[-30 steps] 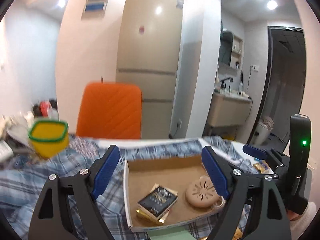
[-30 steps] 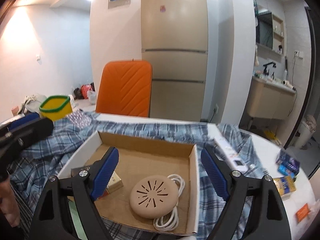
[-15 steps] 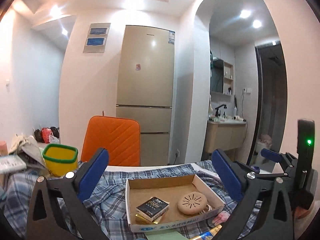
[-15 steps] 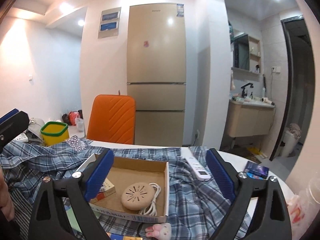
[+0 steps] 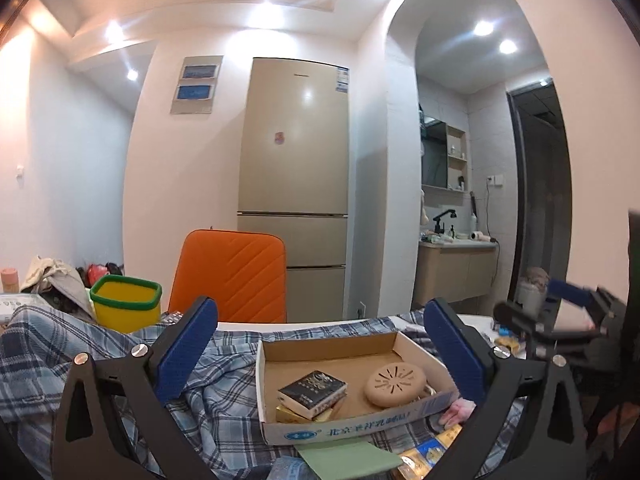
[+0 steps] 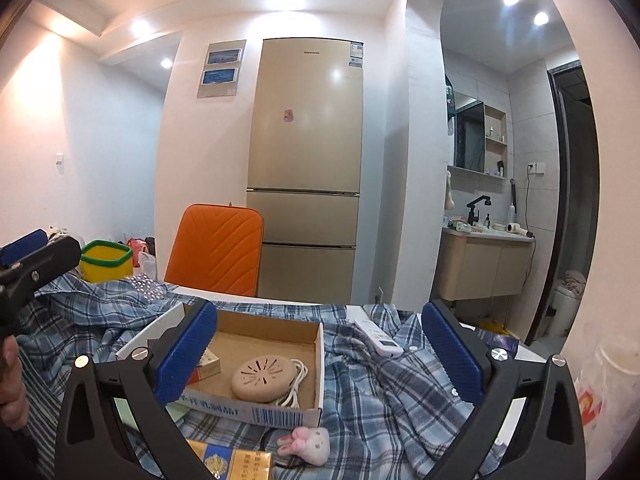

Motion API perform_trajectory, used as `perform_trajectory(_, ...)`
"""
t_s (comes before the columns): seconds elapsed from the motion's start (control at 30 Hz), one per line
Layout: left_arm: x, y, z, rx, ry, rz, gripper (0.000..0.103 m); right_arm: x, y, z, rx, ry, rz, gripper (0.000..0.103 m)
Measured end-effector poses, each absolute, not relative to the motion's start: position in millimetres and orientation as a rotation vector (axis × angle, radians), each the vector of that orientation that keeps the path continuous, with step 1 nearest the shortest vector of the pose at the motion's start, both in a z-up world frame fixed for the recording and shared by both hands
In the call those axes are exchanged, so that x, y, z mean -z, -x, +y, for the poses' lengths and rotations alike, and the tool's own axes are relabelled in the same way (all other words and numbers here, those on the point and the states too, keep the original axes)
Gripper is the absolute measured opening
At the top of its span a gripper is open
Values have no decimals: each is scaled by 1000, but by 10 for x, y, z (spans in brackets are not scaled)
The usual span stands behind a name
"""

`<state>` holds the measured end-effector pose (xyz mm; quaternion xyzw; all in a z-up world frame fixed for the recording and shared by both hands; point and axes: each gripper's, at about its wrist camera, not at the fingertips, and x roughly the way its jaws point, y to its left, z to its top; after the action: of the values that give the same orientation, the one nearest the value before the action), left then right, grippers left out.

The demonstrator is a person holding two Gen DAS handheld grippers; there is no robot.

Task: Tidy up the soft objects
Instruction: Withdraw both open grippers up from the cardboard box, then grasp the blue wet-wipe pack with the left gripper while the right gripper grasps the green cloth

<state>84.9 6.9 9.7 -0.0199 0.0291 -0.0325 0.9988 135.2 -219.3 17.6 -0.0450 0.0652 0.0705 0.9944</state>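
The left gripper (image 5: pixel 320 356) has its jaws spread as wide as they go, with nothing clamped between its blue pads (image 5: pixel 185 351); it is held level above the cloth, short of the cardboard box (image 5: pixel 340 432). The right gripper (image 6: pixel 320 354) is likewise spread fully, gripping nothing, and sits just on the near side of the same box (image 6: pixel 256 414).

Taking the box as the landmark: inside it lie a round tan vented disc (image 6: pixel 265 377) with a white cord (image 6: pixel 298 380), and a small stack of packets, a dark one (image 5: pixel 313 393) uppermost. The box rests on a crumpled blue plaid shirt (image 6: pixel 384 392), which spreads out from under it on all sides. Just in front of the box's near wall lies a small pink-and-white plush bunny (image 6: pixel 306 444), on the shirt. A white remote (image 6: pixel 380 338) lies on the shirt to the right of the box. Behind and to the left of the box stands a yellow bin with a green rim (image 5: pixel 126 304); directly behind it is an orange chair back (image 5: pixel 230 276), with a tall beige fridge (image 5: pixel 294 184) beyond.
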Motion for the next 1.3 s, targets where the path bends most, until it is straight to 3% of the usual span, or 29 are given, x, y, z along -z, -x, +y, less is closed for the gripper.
perform_trajectory(1.3, -105, -739, 190, 76, 86, 62, 103, -98, -1023, -2438, -200, -12, 73, 103)
